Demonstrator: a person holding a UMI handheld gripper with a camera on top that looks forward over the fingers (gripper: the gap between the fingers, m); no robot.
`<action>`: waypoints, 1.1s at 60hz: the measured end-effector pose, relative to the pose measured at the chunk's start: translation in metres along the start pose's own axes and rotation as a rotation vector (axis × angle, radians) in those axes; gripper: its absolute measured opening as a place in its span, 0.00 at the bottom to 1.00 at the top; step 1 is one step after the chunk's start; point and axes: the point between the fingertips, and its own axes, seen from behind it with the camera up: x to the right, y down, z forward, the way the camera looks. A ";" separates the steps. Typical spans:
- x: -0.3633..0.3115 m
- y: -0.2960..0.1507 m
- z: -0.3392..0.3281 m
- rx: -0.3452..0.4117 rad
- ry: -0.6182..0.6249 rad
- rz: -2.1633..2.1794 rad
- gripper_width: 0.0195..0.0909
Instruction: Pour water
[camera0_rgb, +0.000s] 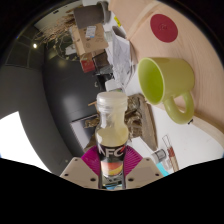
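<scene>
A small clear bottle (111, 135) is held upright between the two fingers of the gripper (112, 172). Both fingers are pressed against its lower part, so the bottle is pinched tight. A pale yellowish drink can be seen inside the bottle, and it fills the bottle most of the way up. A dark label with light letters is wrapped round the lower part. The top of the bottle looks pale; whether a cap is on it cannot be told.

A green mug (164, 85) is seen beyond the bottle and off to the right side. It is tipped so that its open mouth is turned toward the camera. What is inside the mug cannot be told. Its handle is seen at the lower right of it. The mug is set apart from the bottle, not touching it.

Behind the mug, a light table (190, 60) with a round red mark (163, 28) is seen. A dark surface (50, 100) is seen to the left of the bottle.
</scene>
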 end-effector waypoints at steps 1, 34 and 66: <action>0.001 -0.001 0.000 0.001 0.000 0.017 0.09; -0.029 -0.005 -0.006 -0.044 0.073 -0.402 0.08; -0.058 -0.225 -0.085 0.241 0.487 -1.769 0.09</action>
